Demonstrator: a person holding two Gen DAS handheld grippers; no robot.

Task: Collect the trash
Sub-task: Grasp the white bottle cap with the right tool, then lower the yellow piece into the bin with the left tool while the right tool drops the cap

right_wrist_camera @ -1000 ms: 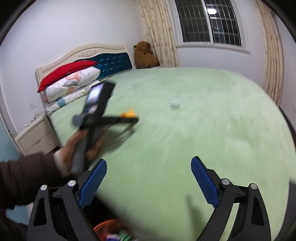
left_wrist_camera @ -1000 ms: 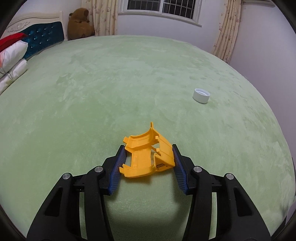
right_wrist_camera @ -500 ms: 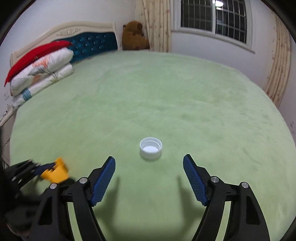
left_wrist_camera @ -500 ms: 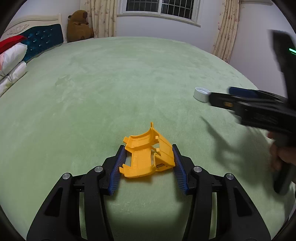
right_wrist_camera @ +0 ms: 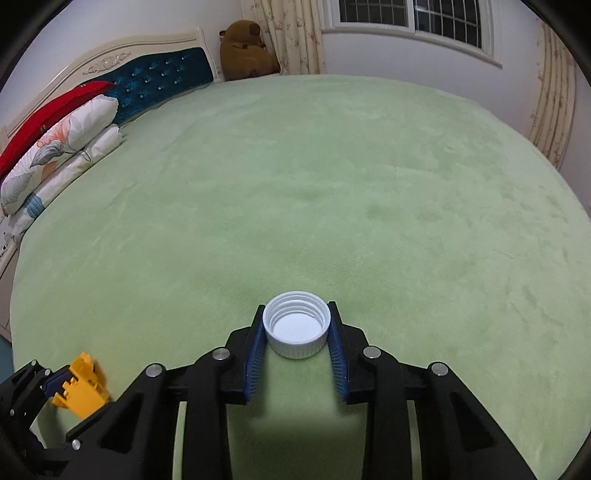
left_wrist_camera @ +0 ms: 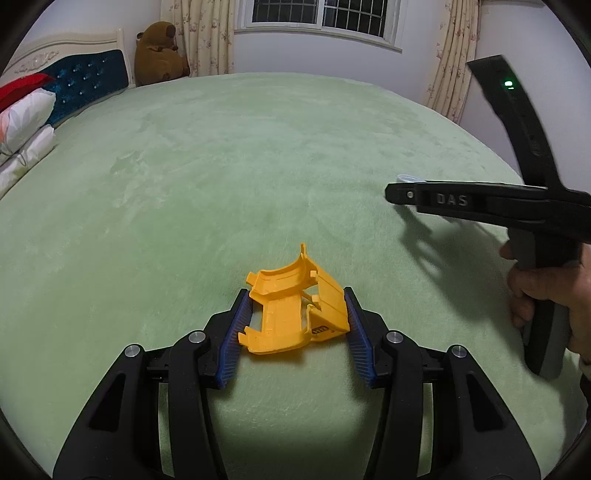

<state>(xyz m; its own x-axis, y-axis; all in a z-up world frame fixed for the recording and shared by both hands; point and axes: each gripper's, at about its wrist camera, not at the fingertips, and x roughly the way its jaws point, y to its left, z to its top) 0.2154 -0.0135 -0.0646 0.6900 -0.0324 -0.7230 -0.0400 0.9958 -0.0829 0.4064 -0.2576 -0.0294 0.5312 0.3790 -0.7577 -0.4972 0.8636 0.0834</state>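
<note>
A broken yellow plastic piece [left_wrist_camera: 284,314] lies on the green bed cover [left_wrist_camera: 221,166], and my left gripper [left_wrist_camera: 295,291] is shut on it, blue pads against both of its sides. In the right wrist view a white bottle cap [right_wrist_camera: 296,328] sits open side up on the cover. My right gripper [right_wrist_camera: 296,306] is closing its jaws around it, and both pads touch its ribbed wall. The left wrist view shows the right gripper [left_wrist_camera: 391,192] side-on, held by a hand [left_wrist_camera: 546,288], with the cap's rim [left_wrist_camera: 406,179] just visible above its tip. The yellow piece [right_wrist_camera: 81,387] also shows at lower left.
Pillows [right_wrist_camera: 62,140] and a blue padded headboard [right_wrist_camera: 162,74] line the left side of the bed. A brown plush bear [right_wrist_camera: 247,51] sits in the far corner by the curtains [right_wrist_camera: 295,33]. A barred window [left_wrist_camera: 321,14] is on the far wall.
My right gripper swept in over the bed to the white cap and narrowed its jaws around it. The left gripper has stayed put on the yellow piece.
</note>
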